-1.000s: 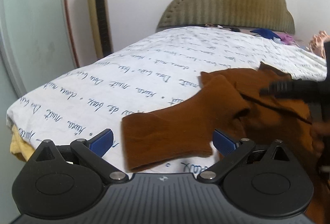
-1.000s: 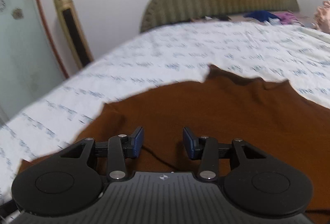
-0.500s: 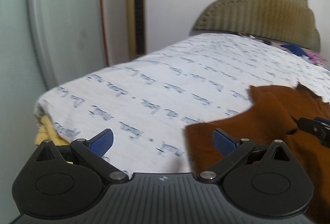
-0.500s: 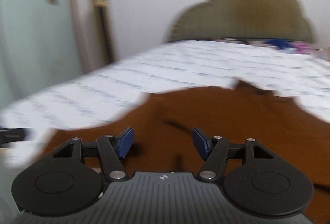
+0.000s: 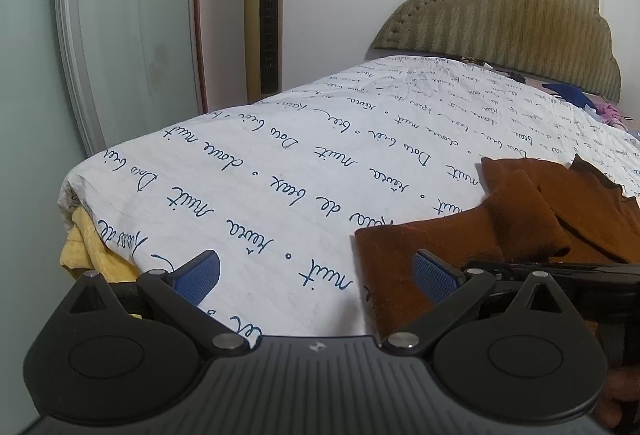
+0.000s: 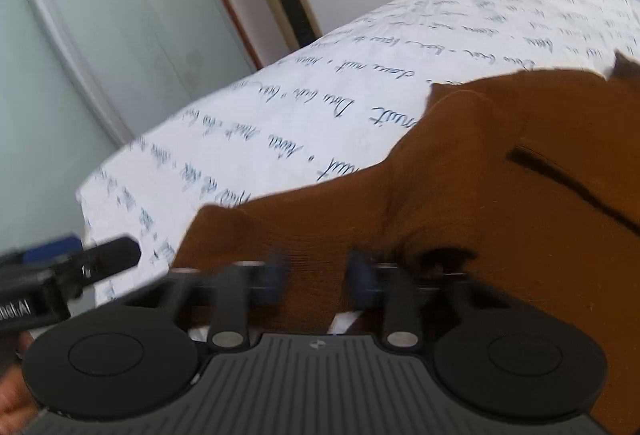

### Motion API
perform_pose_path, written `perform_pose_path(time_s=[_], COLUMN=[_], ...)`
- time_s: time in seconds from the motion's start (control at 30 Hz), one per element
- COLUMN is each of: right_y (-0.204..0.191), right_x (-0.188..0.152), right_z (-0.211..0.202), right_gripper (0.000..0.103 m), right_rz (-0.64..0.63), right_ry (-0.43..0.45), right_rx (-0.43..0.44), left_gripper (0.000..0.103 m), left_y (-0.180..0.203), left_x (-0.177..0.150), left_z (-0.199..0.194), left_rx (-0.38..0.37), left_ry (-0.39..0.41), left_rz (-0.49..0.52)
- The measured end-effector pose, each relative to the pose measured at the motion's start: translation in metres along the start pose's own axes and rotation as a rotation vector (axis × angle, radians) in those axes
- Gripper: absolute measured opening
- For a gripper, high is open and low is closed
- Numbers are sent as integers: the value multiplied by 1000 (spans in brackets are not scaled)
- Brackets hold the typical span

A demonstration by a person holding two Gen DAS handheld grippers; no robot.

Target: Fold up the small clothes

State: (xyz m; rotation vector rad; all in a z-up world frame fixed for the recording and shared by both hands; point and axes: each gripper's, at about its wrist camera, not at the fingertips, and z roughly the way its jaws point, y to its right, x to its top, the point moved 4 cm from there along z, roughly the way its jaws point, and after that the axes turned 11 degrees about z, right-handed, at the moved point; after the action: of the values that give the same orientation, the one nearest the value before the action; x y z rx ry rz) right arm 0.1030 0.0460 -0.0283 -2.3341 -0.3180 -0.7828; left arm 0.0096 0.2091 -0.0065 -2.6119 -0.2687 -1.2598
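- While the brown garment [image 5: 520, 219] lies rumpled on the white bedspread [image 5: 280, 171] with blue handwriting, its near sleeve end reaches toward the bed's front edge.
- Left gripper [image 5: 316, 271] hovers over bare bedspread with its jaws spread wide, nothing between them; the sleeve end sits just by its right finger.
- Right gripper [image 6: 316, 277] is blurred; its jaws have just been closing, with brown fabric between the blue pads [image 6: 362, 275], apparently pinched.
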Motion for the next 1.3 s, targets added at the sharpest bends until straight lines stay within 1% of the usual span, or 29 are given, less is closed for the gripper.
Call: perform_pose_path(time_s=[0.03,0.07,0.13,0.2,0.3,0.4,0.47,0.57,0.63,0.73,0.83,0.93,1.0,1.07,1.1,1.13,1.2,1.23,1.27,1.3], right_y=[-1,-1,0,1,3,5,3,-3,-8,-11,-5,12,30,51,61,73,95,104,115,127], right_x=[-2,-2,6,21,48,72,85,99,108,118,128,136,141,142,140,140,137,135,132,128], right_z=[-2,-5,-13,-29,-57,-81,-94,-114,-130,-160,-192,-218,-230,-241,-244,-247,-246,-238,-229,-215], right_gripper=[11,8,8,8,8,8,8,8,8,8,8,7,3,3,4,4,4,4,12,14], right_rz=[-10,-9,12,16,25,31,22,-3,-21,-36,-51,-42,-12,17,37,62,106,124,156,205], right_ry=[8,19,54,113,199,257,279,304,328,385,473,554,585,623,638,648,630,596,553,496], right_rx=[-1,6,25,27,30,42,54,80,102,135,118,68,31,-23,-46,-59,-80,-100,-114,-106], left_gripper=[103,103,103,103,103,103,103,103,103,103,103,103,103,103,103,103,103,103,103,103], left_y=[0,2,8,20,45,76,96,120,131,132,118,95,82,70,64,59,55,55,56,58], left_x=[0,-1,-1,0,-1,1,5,15,24,39,55,68,75,84,87,90,94,94,92,90], left_z=[-1,-2,-8,-12,-17,-19,-17,-6,7,31,52,60,61,63,63,64,69,69,68,68], left_rx=[-1,-6,-31,-62,-104,-139,-135,-113,-79,19,60,87,146,207,224,225,201,189,185,184], left_ry=[2,8,31,55,75,104,127,158,160,143,86,87,97,111,116,119,105,101,103,107], left_rz=[0,2,23,63,135,216,258,287,302,275,191,98,63,40,24,7,-10,-13,-11,-1])
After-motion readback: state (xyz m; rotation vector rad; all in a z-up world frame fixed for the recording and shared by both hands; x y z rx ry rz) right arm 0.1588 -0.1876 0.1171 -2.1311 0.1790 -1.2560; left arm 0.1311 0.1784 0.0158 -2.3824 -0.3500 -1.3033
